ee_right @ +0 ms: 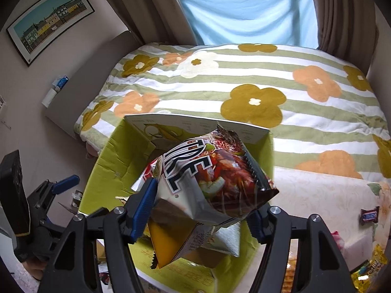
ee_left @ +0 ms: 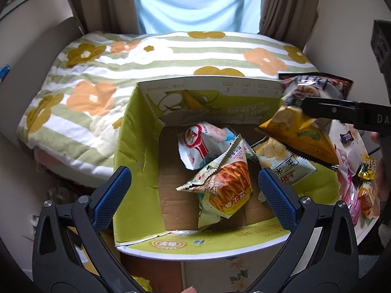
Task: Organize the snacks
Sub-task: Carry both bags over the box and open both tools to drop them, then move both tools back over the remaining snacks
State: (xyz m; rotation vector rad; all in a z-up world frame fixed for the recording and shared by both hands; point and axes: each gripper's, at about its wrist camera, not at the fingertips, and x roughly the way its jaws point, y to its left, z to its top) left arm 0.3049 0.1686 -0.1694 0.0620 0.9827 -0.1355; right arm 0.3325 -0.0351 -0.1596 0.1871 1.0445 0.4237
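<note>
My left wrist camera looked steeply down into the open box (ee_left: pixel 136 146), close. My right looked from its right, lower; both shared box and bed (ee_right: pixel 305 122).

Floral table (ee_right: pixel 317 190) carries box (ee_right: pixel 102 171), chocolate bar (ee_right: pixel 369 215).

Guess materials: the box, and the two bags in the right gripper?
Box: corrugated cardboard, seemingly; raw brown floor with flap seams, glossy green printed walls, creased.
Dark bag: metallised plastic film, likely; silver underside, specular glare, serrated seal.
Yellow bag: similar glossy film, zigzag edge.
Right gripper pinches both.
</note>
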